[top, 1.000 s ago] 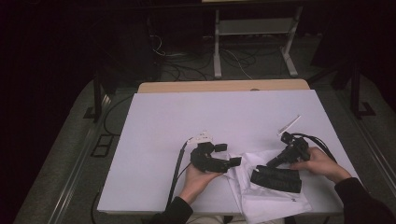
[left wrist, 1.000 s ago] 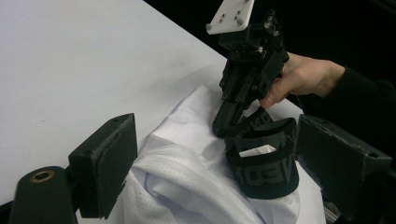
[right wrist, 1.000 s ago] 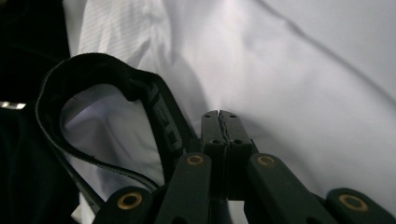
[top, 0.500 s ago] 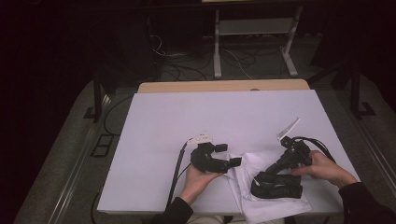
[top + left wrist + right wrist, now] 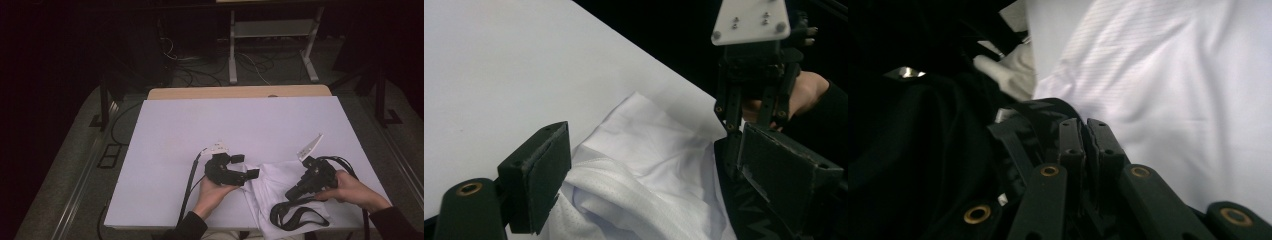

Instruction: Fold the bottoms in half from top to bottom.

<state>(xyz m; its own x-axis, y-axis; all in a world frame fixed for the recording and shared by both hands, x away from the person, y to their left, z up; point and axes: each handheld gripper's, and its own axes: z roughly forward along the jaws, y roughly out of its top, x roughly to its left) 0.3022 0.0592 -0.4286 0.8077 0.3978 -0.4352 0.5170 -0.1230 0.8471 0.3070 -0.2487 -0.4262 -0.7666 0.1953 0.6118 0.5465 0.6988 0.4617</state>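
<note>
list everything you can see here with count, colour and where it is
white garment: 1, white, crumpled at the near right of the table
black strap: 1, black, looped on the garment's near edge, pinched by the right gripper
table: 1, white top, centre of the high view
wooden edge: 1, tan, along the table's far side
metal stand: 1, pale grey, on the floor beyond the table
floor cables: several, dark, beyond the table
left gripper: 1, black, jaws open beside the garment
right gripper: 1, black, jaws shut on the strap
hands: 2, near edge

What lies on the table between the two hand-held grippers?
In the high view, white cloth lies between the left gripper and the right gripper.
</note>
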